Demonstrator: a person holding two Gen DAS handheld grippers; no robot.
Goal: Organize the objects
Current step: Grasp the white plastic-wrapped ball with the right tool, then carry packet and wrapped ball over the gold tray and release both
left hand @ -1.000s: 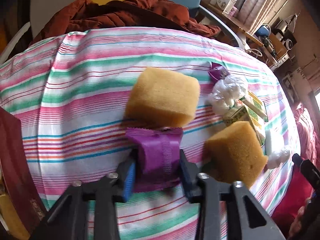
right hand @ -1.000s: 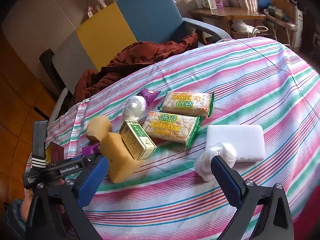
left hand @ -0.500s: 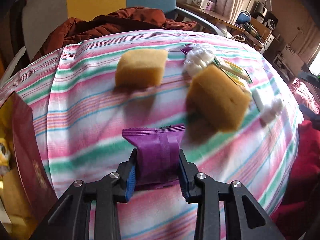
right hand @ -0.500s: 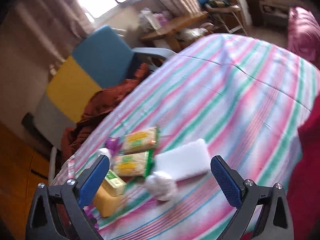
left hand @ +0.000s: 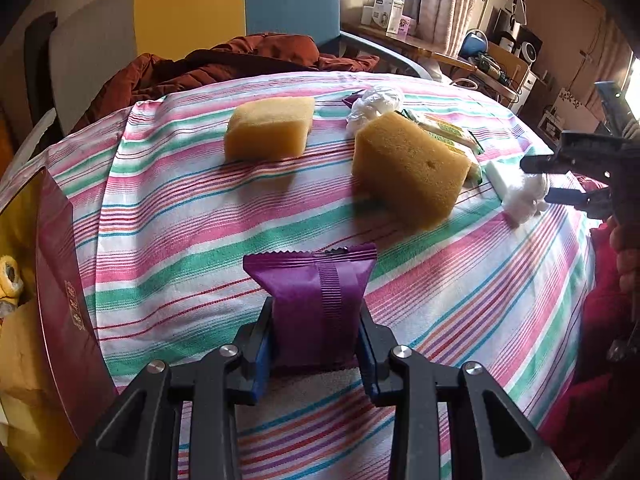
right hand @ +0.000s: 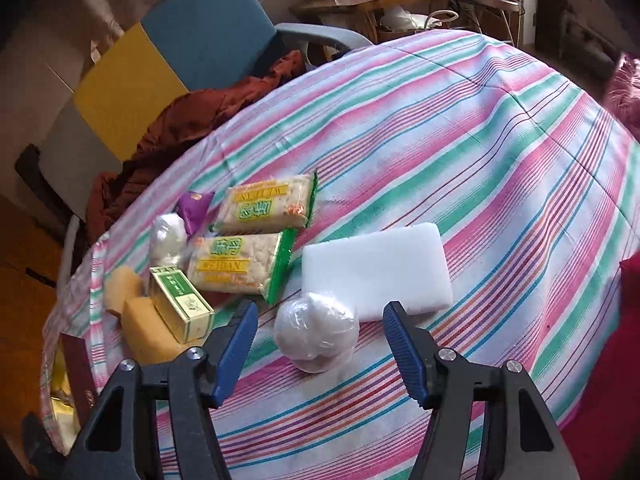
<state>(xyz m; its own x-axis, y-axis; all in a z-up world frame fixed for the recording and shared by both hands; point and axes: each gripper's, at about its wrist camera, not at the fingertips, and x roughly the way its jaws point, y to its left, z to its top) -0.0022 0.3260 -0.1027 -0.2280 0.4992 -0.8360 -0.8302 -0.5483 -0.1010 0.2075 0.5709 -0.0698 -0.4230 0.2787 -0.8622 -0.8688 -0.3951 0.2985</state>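
Observation:
My left gripper (left hand: 316, 320) is shut on a purple snack packet (left hand: 316, 296) and holds it above the striped tablecloth (left hand: 160, 240). Two yellow sponges (left hand: 268, 128) (left hand: 408, 168) lie beyond it. My right gripper (right hand: 318, 328) is open, its jaws either side of a white plastic-wrapped ball (right hand: 316, 332) on the cloth. A white foam block (right hand: 376, 268) lies just behind the ball. The right gripper also shows at the right edge of the left wrist view (left hand: 560, 176).
Two Weidan cracker packs (right hand: 264, 204) (right hand: 240, 264), a green and yellow box (right hand: 180, 304), another wrapped ball (right hand: 168, 236) and a second purple packet (right hand: 192, 208) lie left of the foam. A dark red box (left hand: 60, 280) stands at the table's left edge. A chair with a brown coat (left hand: 240, 60) stands behind.
My left gripper has pulled back from the sponges with the purple packet. My right gripper has swung back down over the table and now straddles the wrapped ball, its jaws narrower.

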